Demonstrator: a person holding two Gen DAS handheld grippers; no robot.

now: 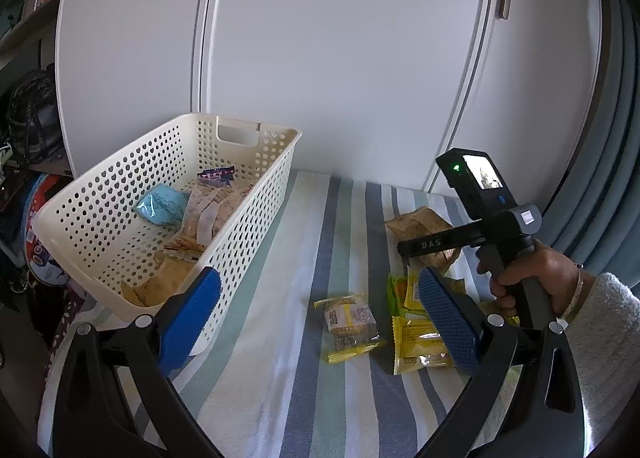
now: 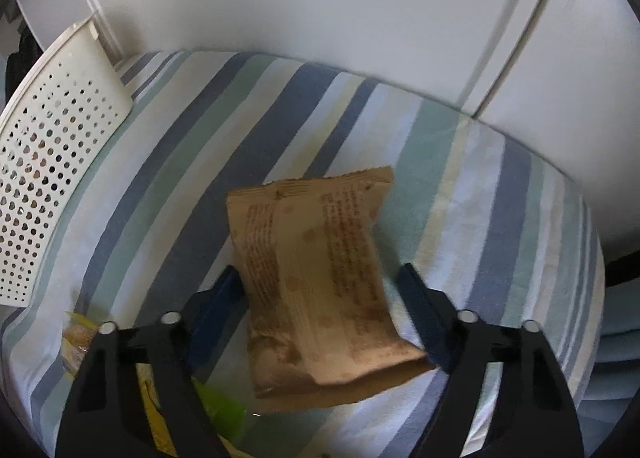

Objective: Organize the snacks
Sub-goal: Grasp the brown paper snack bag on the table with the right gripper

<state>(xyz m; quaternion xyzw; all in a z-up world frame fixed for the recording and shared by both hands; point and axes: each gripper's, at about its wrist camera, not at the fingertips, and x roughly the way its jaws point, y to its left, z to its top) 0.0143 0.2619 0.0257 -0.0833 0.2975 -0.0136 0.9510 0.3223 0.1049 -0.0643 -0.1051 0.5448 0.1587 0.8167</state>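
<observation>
Left wrist view: the left gripper [image 1: 320, 298] hangs w/ fingers spread wide, nothing between them. Beyond the left finger [image 1: 192, 314] sits the white basket [image 1: 100, 226], already holding several snacks, incl. a blue packet [image 1: 162, 208] and cracker packs [image 1: 204, 218]. Between the fingers, on the striped cloth [image 1: 288, 378], lies a small yellow-edged snack [image 1: 351, 326]; yellow packets [image 1: 416, 334] lie partly behind the right finger [image 1: 448, 318]. Further off, a person's hand [image 1: 516, 274] holds the right gripper's handle over a brown packet [image 1: 420, 228].

Right wrist view: the right gripper [image 2: 320, 298] is open wide, fingers on either side of the brown packet [image 2: 320, 286]; contact can't be told, so not yet a grip. Basket wall [image 2: 52, 162] is far beyond the left finger.

Judged approx. halfway: some snacks binned, at least four left out. White cupboard doors [image 1: 320, 58] stand behind the cloth.
</observation>
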